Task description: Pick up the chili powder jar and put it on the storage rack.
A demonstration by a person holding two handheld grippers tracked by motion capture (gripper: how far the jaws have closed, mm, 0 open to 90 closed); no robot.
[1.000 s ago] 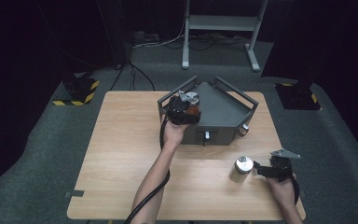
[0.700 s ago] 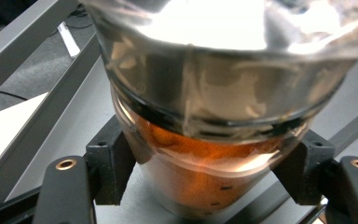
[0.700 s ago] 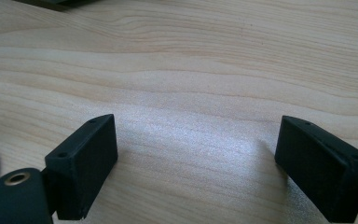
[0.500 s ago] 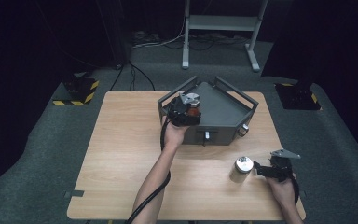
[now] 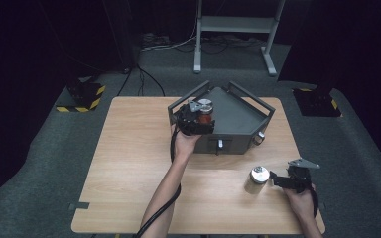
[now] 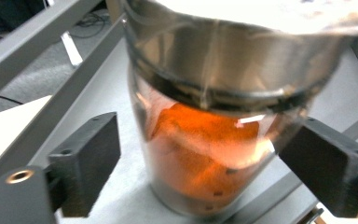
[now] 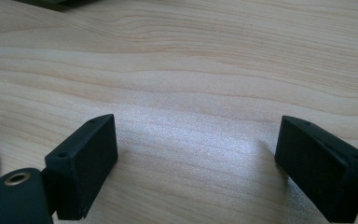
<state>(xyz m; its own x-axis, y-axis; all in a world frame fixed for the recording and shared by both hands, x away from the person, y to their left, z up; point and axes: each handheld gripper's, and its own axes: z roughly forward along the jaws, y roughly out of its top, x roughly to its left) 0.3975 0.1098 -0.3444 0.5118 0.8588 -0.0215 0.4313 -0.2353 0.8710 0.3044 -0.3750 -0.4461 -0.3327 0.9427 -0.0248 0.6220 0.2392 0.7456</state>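
a glass jar of orange powder (image 6: pixel 205 154) with a silver metal lid stands upright in the left corner of the grey tray (image 5: pixel 243 116). a second silver-lidded jar (image 5: pixel 257 178) stands upright on the wooden table (image 5: pixel 129 163), well apart from the tray.

A light wooden table (image 5: pixel 129 163) with visible grain stands on grey carpeted floor (image 5: pixel 39 163). The surroundings are dark; walls cannot be made out. Beyond the table's far edge, a pale grey metal stand (image 5: pixel 235 29) rests on two floor-level feet, with loose cables (image 5: pixel 171 43) lying on the carpet to its left. A black cable (image 5: pixel 146 82) runs across the floor toward the table. Two dark bases edged with yellow-and-black hazard tape sit on the floor, one at far left (image 5: pixel 83 95), one at far right (image 5: pixel 317 101). Light falls mainly on the tabletop and nearby carpet.
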